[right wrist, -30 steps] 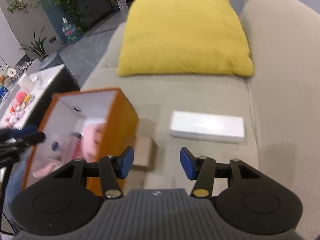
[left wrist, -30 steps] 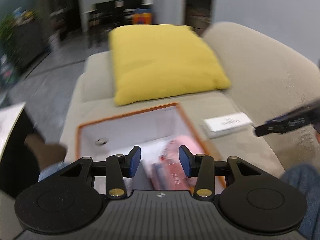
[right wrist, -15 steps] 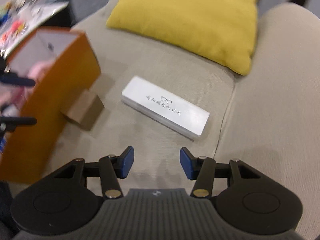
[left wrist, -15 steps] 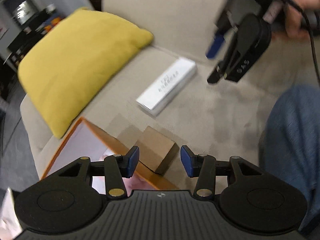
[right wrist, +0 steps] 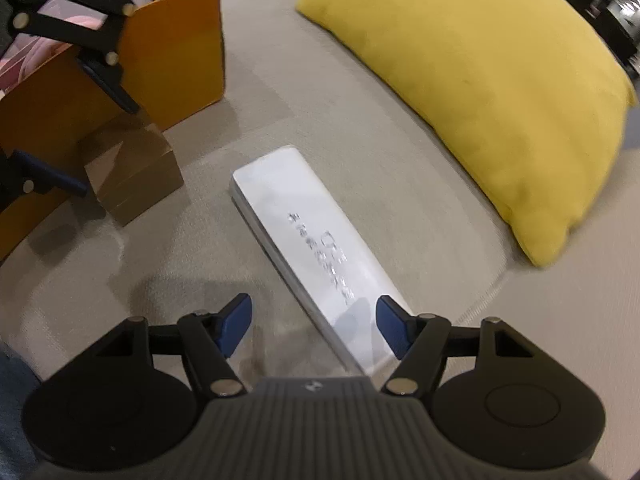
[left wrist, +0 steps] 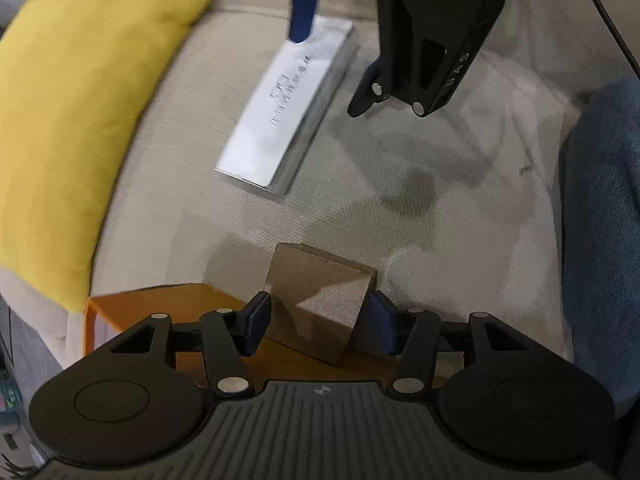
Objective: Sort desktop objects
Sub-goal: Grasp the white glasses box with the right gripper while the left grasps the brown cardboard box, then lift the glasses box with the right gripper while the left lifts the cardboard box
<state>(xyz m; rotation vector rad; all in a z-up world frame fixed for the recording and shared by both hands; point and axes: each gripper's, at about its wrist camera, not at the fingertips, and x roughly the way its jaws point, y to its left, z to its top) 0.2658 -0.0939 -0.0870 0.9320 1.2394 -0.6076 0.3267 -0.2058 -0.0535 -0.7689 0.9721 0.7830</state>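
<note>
- Left wrist view: left hand-held gripper [left wrist: 318, 322] points steeply down, jaws opening, straddling the brown box [left wrist: 320, 300] beside the orange bin [left wrist: 160, 300] on the sofa [left wrist: 400, 152]; pads flank it for a pick, contact unclear.
- Right wrist view: right hand-held gripper [right wrist: 314, 324], jaws opening, brackets the white case [right wrist: 308, 248] across its narrow width; 1 yellow cushion [right wrist: 480, 80] lies beyond.

1. Long white boxes with printed lettering: one white box [right wrist: 316, 248], lying on the sofa seat [right wrist: 400, 152].
2. Small brown cardboard boxes: one brown box [left wrist: 320, 304].
3. Open orange containers: one orange box [right wrist: 180, 48], with pink contents.
4. Yellow cushions: one cushion [right wrist: 480, 80].
5. Two-finger grippers: two, the left gripper [left wrist: 320, 326] and the right gripper [right wrist: 316, 326].
</note>
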